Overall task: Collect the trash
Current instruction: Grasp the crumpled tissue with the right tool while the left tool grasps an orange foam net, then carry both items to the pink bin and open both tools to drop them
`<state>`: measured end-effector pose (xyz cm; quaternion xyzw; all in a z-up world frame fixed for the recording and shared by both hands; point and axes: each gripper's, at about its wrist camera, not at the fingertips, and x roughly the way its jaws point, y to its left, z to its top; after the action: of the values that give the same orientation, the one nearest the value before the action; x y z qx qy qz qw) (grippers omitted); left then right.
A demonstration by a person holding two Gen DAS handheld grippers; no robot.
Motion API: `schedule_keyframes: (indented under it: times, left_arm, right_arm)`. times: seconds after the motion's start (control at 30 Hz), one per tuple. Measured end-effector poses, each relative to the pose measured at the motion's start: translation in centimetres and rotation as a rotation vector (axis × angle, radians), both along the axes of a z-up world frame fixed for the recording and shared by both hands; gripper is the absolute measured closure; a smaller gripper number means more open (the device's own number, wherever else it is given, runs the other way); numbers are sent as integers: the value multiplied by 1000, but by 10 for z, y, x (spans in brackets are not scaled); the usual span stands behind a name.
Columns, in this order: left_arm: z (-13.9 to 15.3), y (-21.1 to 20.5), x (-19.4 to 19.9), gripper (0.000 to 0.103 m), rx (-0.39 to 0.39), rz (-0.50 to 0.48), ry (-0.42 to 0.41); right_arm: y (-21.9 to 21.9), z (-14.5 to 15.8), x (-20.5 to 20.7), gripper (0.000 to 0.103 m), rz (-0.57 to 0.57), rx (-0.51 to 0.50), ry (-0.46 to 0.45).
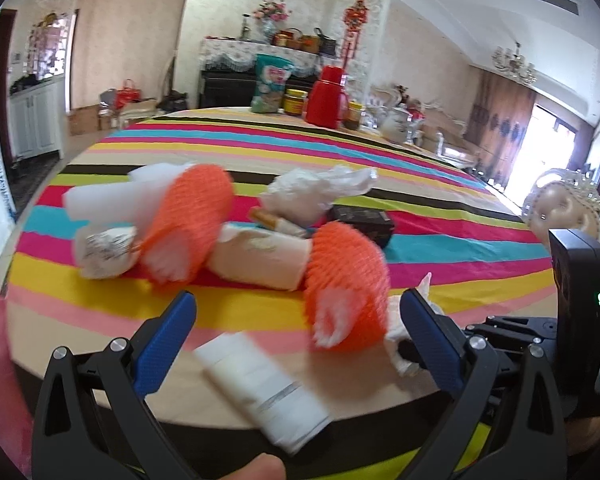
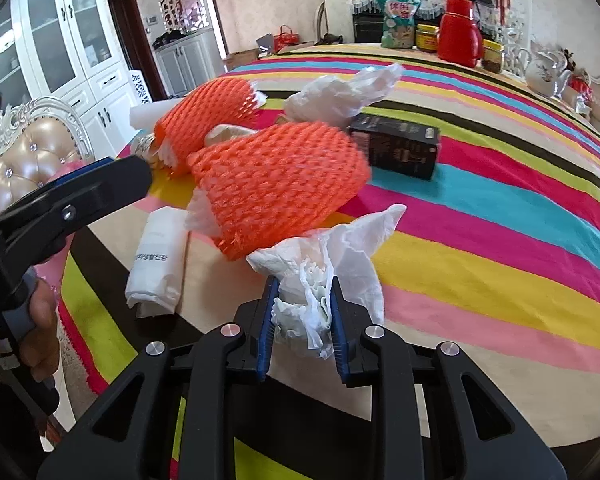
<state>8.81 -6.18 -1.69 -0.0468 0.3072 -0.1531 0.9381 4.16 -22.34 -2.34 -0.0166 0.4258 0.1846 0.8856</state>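
The right tool (image 2: 303, 312) is clenched on a crumpled white tissue (image 2: 320, 264) at the near edge of the striped desk (image 2: 480, 240). The left tool (image 1: 296, 320) is released and hovers over a folded white bag (image 1: 260, 384), beside an orange foam net (image 1: 346, 284).

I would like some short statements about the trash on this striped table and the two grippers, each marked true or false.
1. The right gripper is closed on a crumpled white tissue. True.
2. The left gripper grips an orange foam net. False: its jaws stand wide apart and hold nothing; the nearer orange foam net lies on the tablecloth.
3. Two orange foam nets are on the table. True; the second one lies further left.
4. The black box stands on top of the red thermos. False: the box lies on the cloth near the nets, and the red thermos stands at the far edge.
5. A rolled white plastic bag lies near the table's front edge. True.
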Motion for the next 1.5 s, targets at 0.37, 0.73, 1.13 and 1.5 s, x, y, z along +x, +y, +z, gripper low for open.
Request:
schedule_keyframes:
  times: [0.37,0.73,1.13,1.5]
  left_arm:
    - [-17,-40,40,27,-12,-87,97]
    - [-31,-43,50,76,1,-101,187]
    - [12,-6,7,76,-28,-24,55]
    - [41,85,-40,76,-39,190,-24]
  right_arm:
    - [-33,9,8,78,-84,19,-38]
    - [-50,20,11,78,-131,46,-76]
    - [-25,48,10,78,-92,62,-147]
    - [33,73,9,78,18,89,-185]
